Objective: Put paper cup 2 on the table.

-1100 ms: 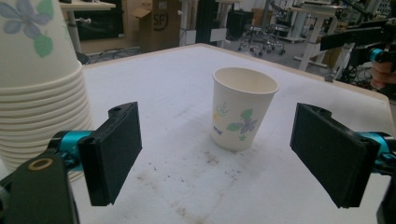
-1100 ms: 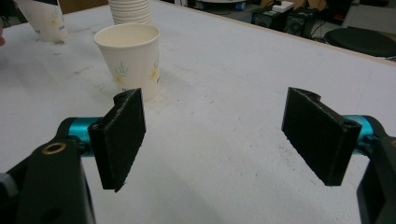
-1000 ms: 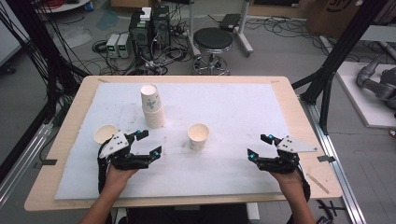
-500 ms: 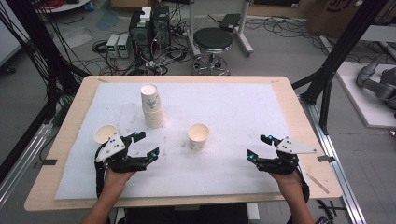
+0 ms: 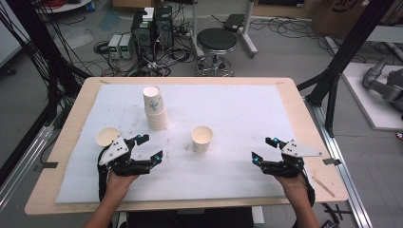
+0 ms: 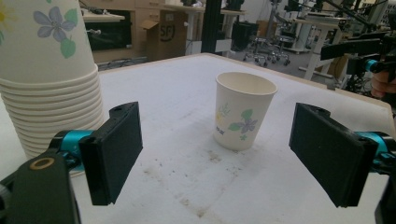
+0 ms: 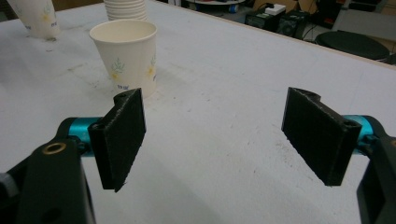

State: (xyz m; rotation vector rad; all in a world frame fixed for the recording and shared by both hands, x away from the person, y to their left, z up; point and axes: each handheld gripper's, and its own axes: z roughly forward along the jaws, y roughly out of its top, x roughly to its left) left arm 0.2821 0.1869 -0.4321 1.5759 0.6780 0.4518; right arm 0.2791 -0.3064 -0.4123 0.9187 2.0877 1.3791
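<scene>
An upside-down stack of flowered paper cups (image 5: 155, 109) stands on the white mat (image 5: 237, 109) at left of centre. A single upright cup (image 5: 202, 137) sits mid-table, and another upright cup (image 5: 107, 136) stands near the left edge. My left gripper (image 5: 151, 146) rests low on the mat between those two cups, open and holding nothing. In the left gripper view the middle cup (image 6: 243, 116) stands ahead between the wide jaws, and the stack (image 6: 46, 79) is close at left. My right gripper (image 5: 261, 149) is open at the front right, with the cup (image 7: 125, 56) ahead at left.
The wooden table's border (image 5: 313, 142) frames the mat. Beyond the far edge are a black stool (image 5: 216, 40), computer boxes (image 5: 152, 23) and cables on the floor. Black frame posts (image 5: 342, 61) rise at the right. The mat's right half lies bare.
</scene>
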